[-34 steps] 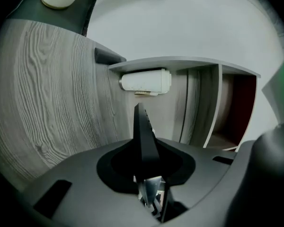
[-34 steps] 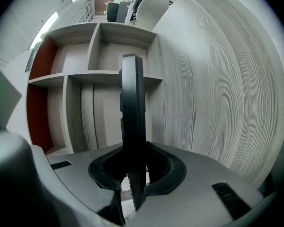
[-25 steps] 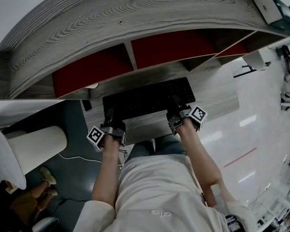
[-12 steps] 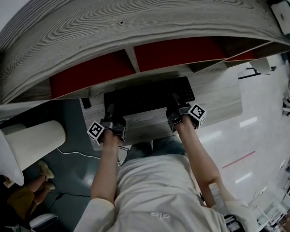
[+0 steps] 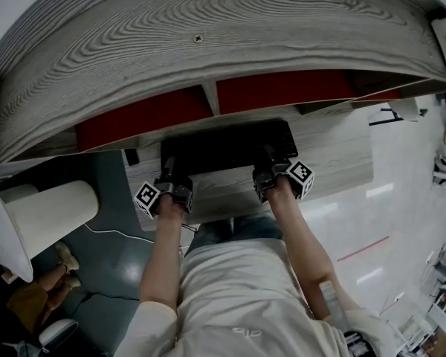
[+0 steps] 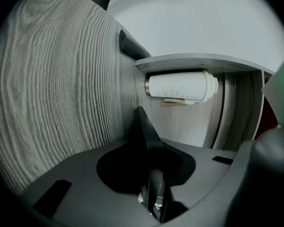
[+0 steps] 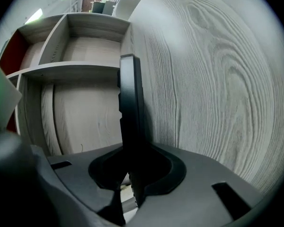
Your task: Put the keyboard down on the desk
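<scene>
While both claws (image 5: 169,169) (image 5: 268,156) grip it, the keyboard (image 5: 227,146) overlies the desk (image 5: 333,151).

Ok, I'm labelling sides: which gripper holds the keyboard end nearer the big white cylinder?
The left gripper, gripping the keyboard at the end by the white cylinder; the right gripper grips the opposite end.

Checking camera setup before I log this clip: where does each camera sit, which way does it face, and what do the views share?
Head view: on the person's head, looking steeply down at the desk, keyboard, both forearms, left gripper and right gripper.
Left gripper view: on that gripper, looking along its jaws, closed on the keyboard's edge; white cylinder beyond.
Right gripper view: likewise, jaws closed on the keyboard; shelf compartments beyond.
Shared: all three show the keyboard.
</scene>
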A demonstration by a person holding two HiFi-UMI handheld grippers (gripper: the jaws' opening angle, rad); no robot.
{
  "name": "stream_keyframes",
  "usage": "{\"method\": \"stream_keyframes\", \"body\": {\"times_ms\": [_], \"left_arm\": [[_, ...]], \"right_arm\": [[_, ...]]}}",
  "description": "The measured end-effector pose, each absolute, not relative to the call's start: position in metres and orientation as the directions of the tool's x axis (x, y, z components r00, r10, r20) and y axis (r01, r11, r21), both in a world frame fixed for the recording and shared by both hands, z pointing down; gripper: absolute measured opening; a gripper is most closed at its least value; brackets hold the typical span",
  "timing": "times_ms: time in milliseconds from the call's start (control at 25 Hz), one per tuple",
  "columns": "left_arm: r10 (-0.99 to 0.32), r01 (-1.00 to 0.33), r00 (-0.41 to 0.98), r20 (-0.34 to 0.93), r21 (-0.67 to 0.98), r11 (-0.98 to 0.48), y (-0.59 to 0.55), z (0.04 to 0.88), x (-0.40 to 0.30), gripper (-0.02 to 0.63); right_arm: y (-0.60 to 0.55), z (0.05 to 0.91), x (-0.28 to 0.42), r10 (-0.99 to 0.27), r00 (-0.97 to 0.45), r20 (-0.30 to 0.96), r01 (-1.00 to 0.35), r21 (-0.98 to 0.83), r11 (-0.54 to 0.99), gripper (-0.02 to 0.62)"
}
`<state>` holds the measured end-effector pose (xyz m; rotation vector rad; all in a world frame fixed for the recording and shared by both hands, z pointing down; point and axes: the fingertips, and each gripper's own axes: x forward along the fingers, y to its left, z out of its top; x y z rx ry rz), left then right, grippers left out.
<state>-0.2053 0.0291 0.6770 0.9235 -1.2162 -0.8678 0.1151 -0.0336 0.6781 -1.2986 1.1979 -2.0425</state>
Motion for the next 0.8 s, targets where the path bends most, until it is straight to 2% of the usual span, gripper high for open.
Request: {"method": "stream_keyframes", "body": {"times_ms": [280, 440, 480, 720, 800], "left_arm": [[-0.914, 0.058, 0.168, 0.370, 0.922, 0.384, 0.021, 0.677, -0.199, 0.102], [-0.904, 0.086, 0.202, 0.376, 0.913, 0.399, 0.027, 0.677, -0.184, 0.236], [-0.906, 0.102, 0.208, 0.368, 0.913, 0.395, 0.028, 0.672, -0.178, 0.242], [-0.905, 0.107, 0.242, 0.351, 0.917, 0.384, 0.028, 0.667, -0.151, 0.233], [-0.908, 0.114, 0.235, 0.347, 0.918, 0.380, 0.025, 0.667, -0.148, 0.211]], "right_arm": [[-0.045, 0.679, 0.115, -0.740, -0.415, 0.529, -0.072, -0.830, -0.553, 0.100], [-0.053, 0.682, 0.111, -0.754, -0.400, 0.521, -0.058, -0.835, -0.547, 0.098], [-0.055, 0.682, 0.110, -0.757, -0.399, 0.518, -0.059, -0.838, -0.542, 0.098], [-0.068, 0.684, 0.108, -0.764, -0.393, 0.512, -0.078, -0.846, -0.527, 0.100], [-0.072, 0.684, 0.108, -0.764, -0.399, 0.508, -0.086, -0.850, -0.520, 0.100]]}}
